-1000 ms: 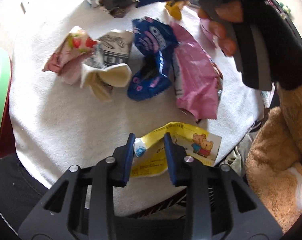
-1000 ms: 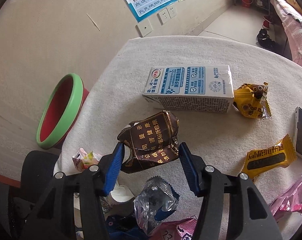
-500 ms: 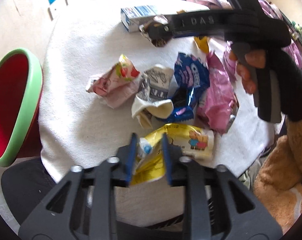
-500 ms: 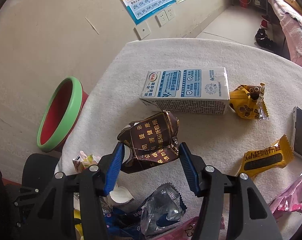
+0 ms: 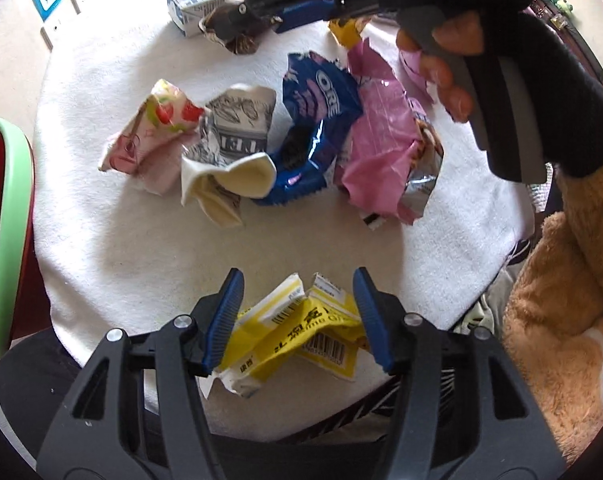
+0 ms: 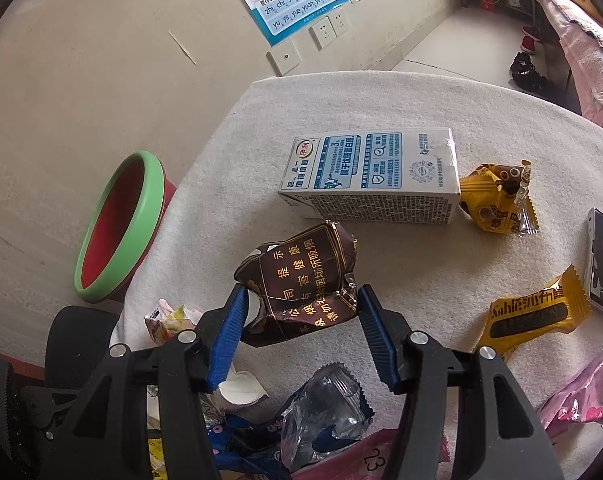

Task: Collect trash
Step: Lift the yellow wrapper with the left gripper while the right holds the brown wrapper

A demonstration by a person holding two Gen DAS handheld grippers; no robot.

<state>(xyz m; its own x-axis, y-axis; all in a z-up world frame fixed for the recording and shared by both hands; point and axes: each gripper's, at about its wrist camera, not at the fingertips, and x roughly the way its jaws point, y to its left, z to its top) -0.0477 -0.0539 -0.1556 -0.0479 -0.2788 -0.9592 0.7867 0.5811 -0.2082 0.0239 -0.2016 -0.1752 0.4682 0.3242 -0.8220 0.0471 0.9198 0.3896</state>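
The crumpled yellow wrapper [image 5: 297,336] of glossy printed film lies at six o'clock in the left wrist view, on the near edge of the white, nubbly cloth-covered surface [image 5: 141,260], its long axis running roughly from eight to two o'clock. The left tongs [image 5: 297,316] straddle it; the jaws have just been opening and now stand apart, the pads clear of the film on both sides. Toward twelve o'clock sits a heap of crushed packets: a pink strawberry-print pouch [image 5: 153,128], a cream paper bag [image 5: 229,152], a shiny blue biscuit wrapper [image 5: 313,120] and a pink foil bag [image 5: 385,148].

In the right wrist view the right tongs [image 6: 299,328] are clamped on a dented dark brown carton [image 6: 301,280] with gold lettering, tilted toward one o'clock. Beyond it a white and blue milk carton [image 6: 373,180] lies on its side, long axis nine to three. A round red bin [image 6: 121,228] with a green rim stands on the floor at nine o'clock; its inside is mostly hidden.
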